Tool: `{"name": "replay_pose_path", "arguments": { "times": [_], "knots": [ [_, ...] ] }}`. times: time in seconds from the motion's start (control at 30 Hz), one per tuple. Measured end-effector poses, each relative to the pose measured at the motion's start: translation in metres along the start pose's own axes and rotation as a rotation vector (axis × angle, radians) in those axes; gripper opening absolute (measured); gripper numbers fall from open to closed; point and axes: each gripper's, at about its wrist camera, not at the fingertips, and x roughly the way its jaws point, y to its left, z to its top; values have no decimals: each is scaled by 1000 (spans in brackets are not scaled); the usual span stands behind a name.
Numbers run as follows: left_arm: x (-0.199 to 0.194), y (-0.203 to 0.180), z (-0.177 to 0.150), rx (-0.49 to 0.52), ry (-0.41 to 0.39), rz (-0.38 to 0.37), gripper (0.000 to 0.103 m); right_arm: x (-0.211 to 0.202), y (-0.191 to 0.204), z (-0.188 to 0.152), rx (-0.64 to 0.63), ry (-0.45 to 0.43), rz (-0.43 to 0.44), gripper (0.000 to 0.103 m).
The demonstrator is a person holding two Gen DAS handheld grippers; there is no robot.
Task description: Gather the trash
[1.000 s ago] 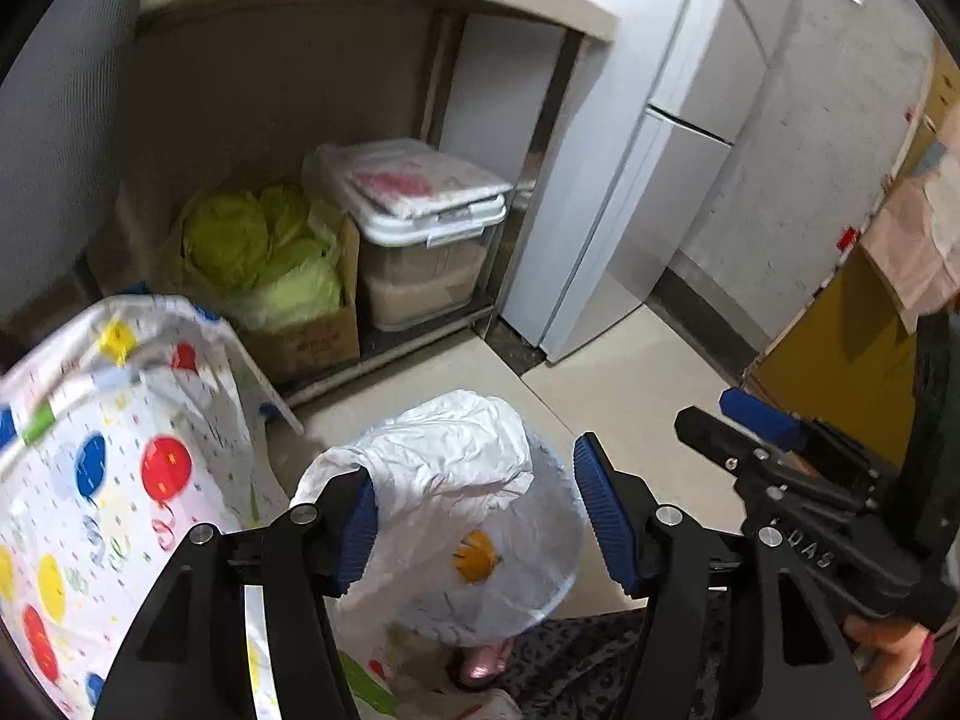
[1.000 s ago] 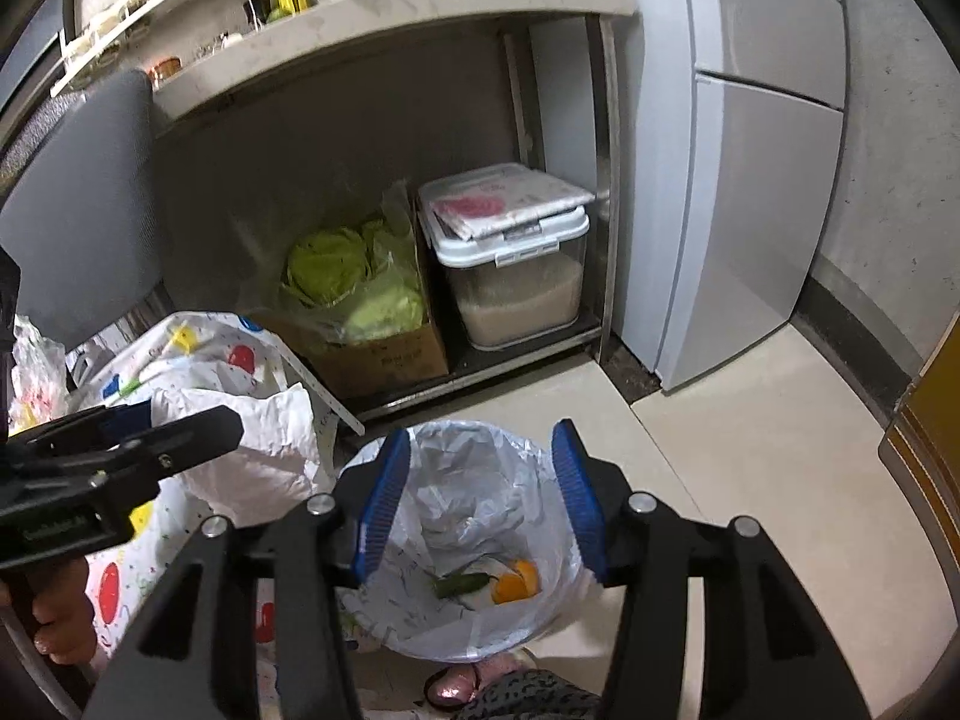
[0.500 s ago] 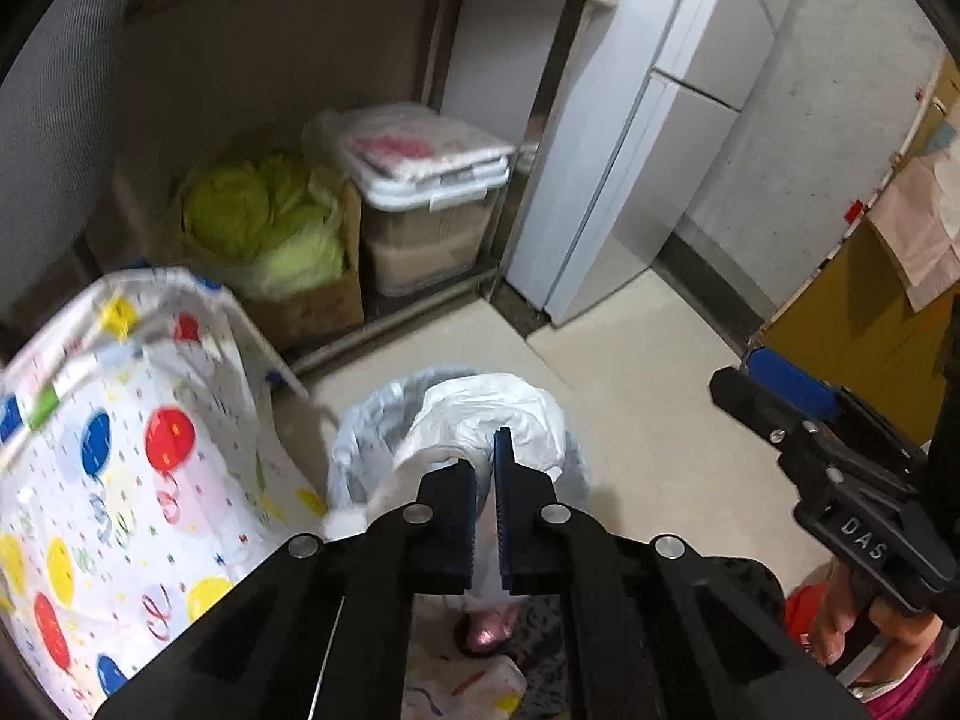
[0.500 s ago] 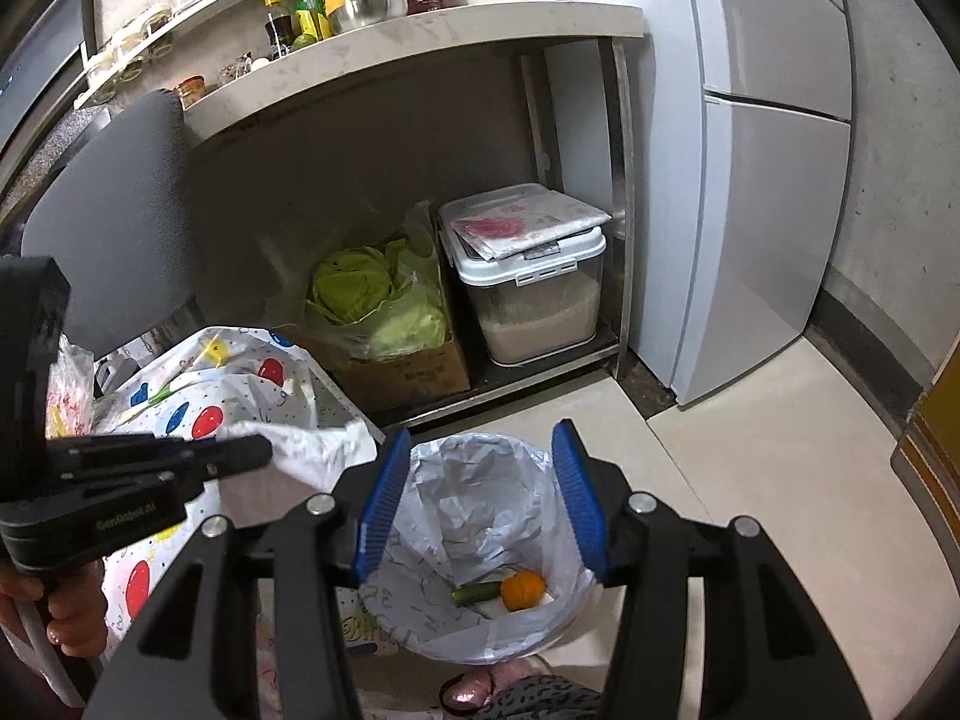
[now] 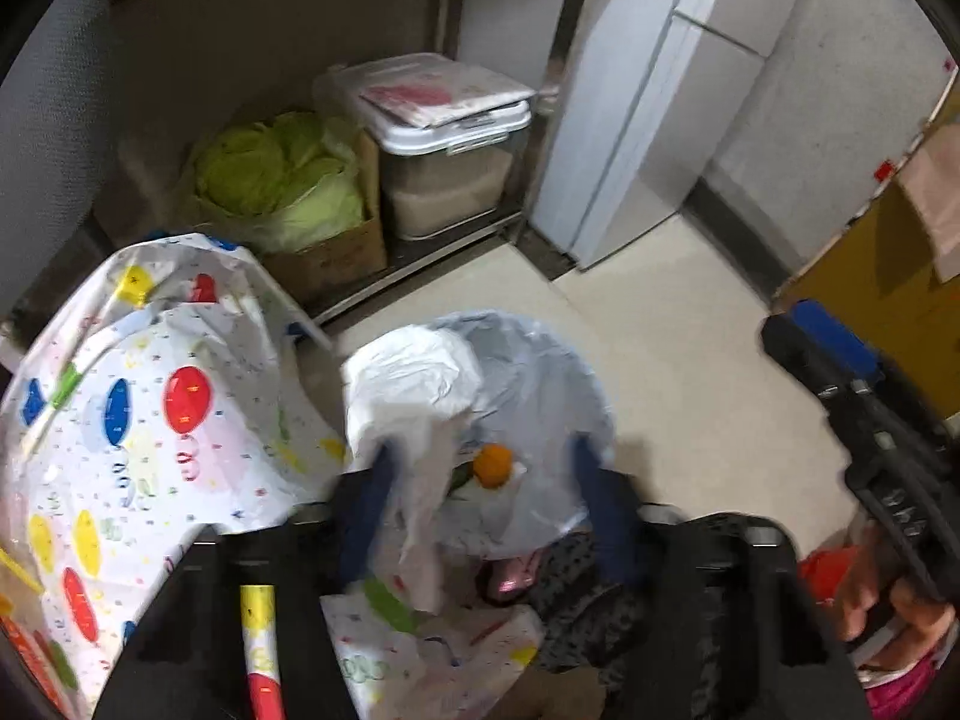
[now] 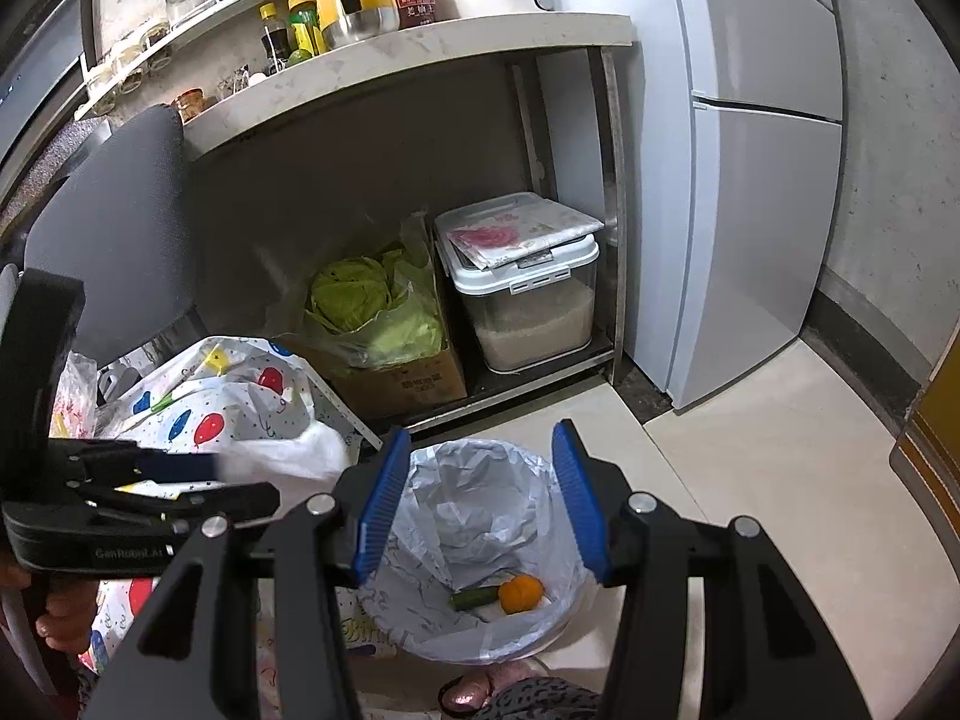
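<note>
A crumpled white plastic bag hangs at my left gripper, whose jaws stand open and blurred over the lined trash bin. The bag drapes by the left finger; I cannot tell if it touches. In the right wrist view the bag sits at the left gripper, left of the bin. The bin holds an orange and a green scrap. My right gripper is open and empty above the bin.
A balloon-print plastic sheet lies left of the bin. Under the counter stand a cardboard box of cabbage and a lidded rice container. A fridge stands at the right. A grey chair back is at left.
My left gripper, shut on the white bag half a second ago, has opened over the bin. The right gripper has risen slightly and stays open.
</note>
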Motion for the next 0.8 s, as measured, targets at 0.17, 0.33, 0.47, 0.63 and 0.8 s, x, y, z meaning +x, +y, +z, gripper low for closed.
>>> {"name": "replay_pose_path", "arguments": {
  "times": [0.17,0.33,0.47,0.63,0.8],
  "knots": [
    [-17,-11,4,36,-144,-14,42,-6,-4,1,6,-23,-18,49],
    [-28,-15,4,43,-188,-3,42,-13,-9,3,19,-38,-22,49],
    [-37,-12,-2,31,-200,3,42,-17,-2,5,11,-46,-12,49],
    [-61,2,-19,-1,-235,43,42,-26,26,8,-31,-59,24,49],
    [-100,36,-51,-72,-287,114,42,-36,81,9,-96,-76,103,49]
  ]
}}
